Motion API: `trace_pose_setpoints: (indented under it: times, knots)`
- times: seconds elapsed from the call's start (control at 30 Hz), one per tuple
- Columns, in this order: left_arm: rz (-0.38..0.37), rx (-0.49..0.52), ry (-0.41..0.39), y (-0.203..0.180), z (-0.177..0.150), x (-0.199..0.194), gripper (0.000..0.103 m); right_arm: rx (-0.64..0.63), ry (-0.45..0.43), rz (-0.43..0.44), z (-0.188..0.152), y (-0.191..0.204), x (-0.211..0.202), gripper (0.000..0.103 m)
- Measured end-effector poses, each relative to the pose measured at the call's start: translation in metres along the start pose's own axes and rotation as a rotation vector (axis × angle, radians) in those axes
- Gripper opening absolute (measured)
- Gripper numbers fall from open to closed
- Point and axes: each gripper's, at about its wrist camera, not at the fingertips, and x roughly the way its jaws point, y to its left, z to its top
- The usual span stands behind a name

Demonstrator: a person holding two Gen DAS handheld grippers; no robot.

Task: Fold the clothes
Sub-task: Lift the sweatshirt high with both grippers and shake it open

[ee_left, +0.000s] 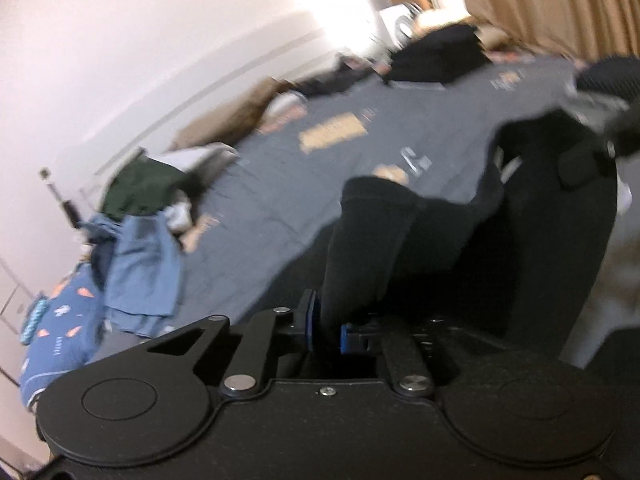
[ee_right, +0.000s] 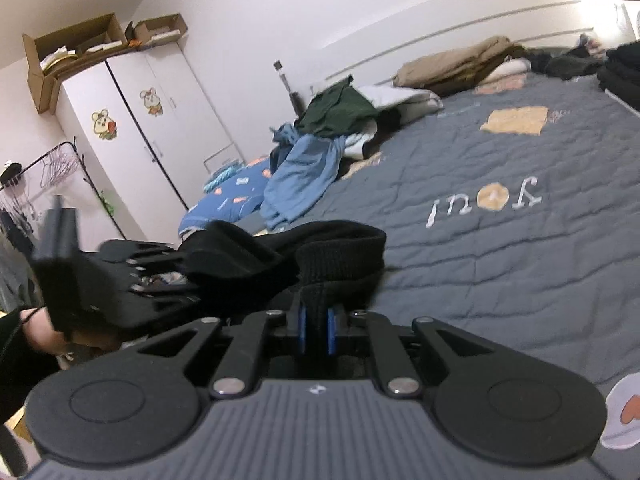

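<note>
A black ribbed garment [ee_right: 340,252] hangs stretched between both grippers above the bed. In the right wrist view my right gripper [ee_right: 316,330] is shut on a bunched band of it, the cloth squeezed between the blue pads. My left gripper [ee_right: 188,272] shows blurred at the left, holding the other end. In the left wrist view my left gripper [ee_left: 327,330] is shut on the black garment [ee_left: 372,232], whose fabric rises from between the pads and drapes to the right. The picture there is blurred.
A grey quilt [ee_right: 500,264] with printed letters covers the bed. A blue garment [ee_right: 300,176], a green one [ee_right: 336,108] and tan folded bedding [ee_right: 452,64] lie along the far side. A black stack [ee_right: 624,72] sits at the right. A white wardrobe [ee_right: 152,128] stands at the left.
</note>
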Motion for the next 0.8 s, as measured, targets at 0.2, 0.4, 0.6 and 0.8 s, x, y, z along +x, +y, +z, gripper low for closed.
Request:
trace_pose_setpoints:
  times: [0.2, 0.4, 0.6, 0.8]
  knots:
    - [0.06, -0.132, -0.105, 0.045, 0.018, -0.066, 0.01, -0.069, -0.104, 0.003, 0.017, 0.028, -0.024, 0.008]
    - [0.105, -0.132, -0.257, 0.061, 0.055, -0.154, 0.008, -0.144, -0.246, -0.005, 0.057, 0.068, -0.067, 0.007]
    - [0.148, -0.077, -0.42, 0.059, 0.106, -0.24, 0.008, -0.255, -0.365, -0.053, 0.11, 0.118, -0.121, 0.007]
    - [0.189, -0.051, -0.529, 0.049, 0.144, -0.3, 0.008, -0.35, -0.491, -0.121, 0.156, 0.164, -0.185, 0.006]
